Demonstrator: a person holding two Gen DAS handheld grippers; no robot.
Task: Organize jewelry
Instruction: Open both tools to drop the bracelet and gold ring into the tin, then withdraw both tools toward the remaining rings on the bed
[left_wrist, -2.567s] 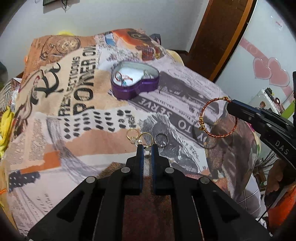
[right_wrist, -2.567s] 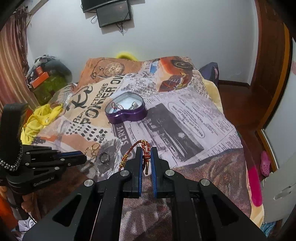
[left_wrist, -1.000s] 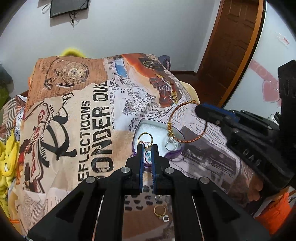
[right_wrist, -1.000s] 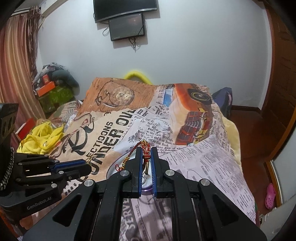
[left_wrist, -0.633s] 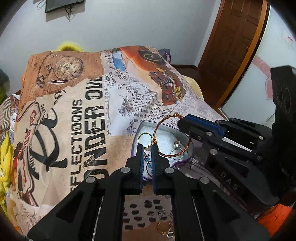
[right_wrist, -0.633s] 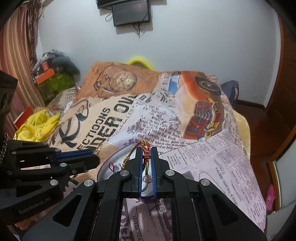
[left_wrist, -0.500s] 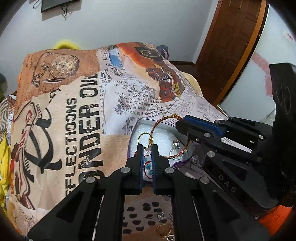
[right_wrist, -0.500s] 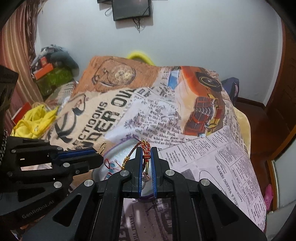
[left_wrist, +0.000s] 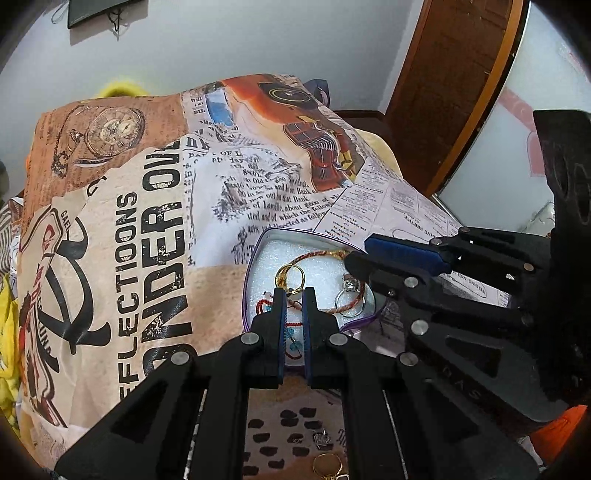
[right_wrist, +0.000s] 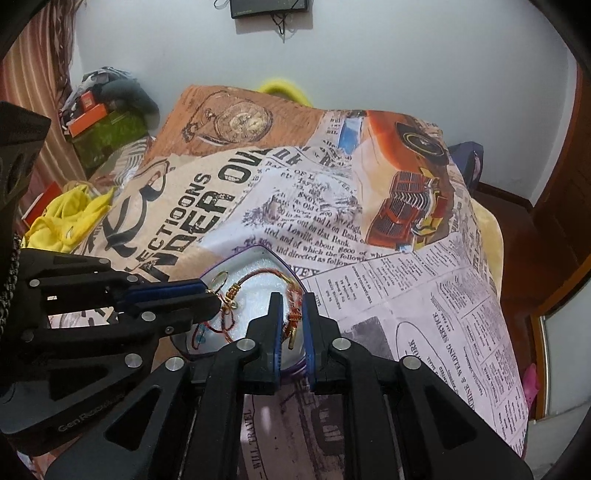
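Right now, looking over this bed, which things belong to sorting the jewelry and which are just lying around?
Part of the job:
- purple heart-shaped tin, white padding inside
- red and gold braided bangle, resting in the tin
- gold ring, at the left gripper tips
- silver stone ring in the tin
- gold ring on the bedspread

Lying about:
- newspaper-print bedspread
- yellow cloth
- wall screen

One heart-shaped box (left_wrist: 255, 254), one bangle (left_wrist: 325, 254), two rings inside — two more (left_wrist: 327, 463) outside.

Left wrist: close above the tin (left_wrist: 258, 243), looking down along its fingers.
Right wrist: likewise.
Shared: tin, bedspread (right_wrist: 406, 295).
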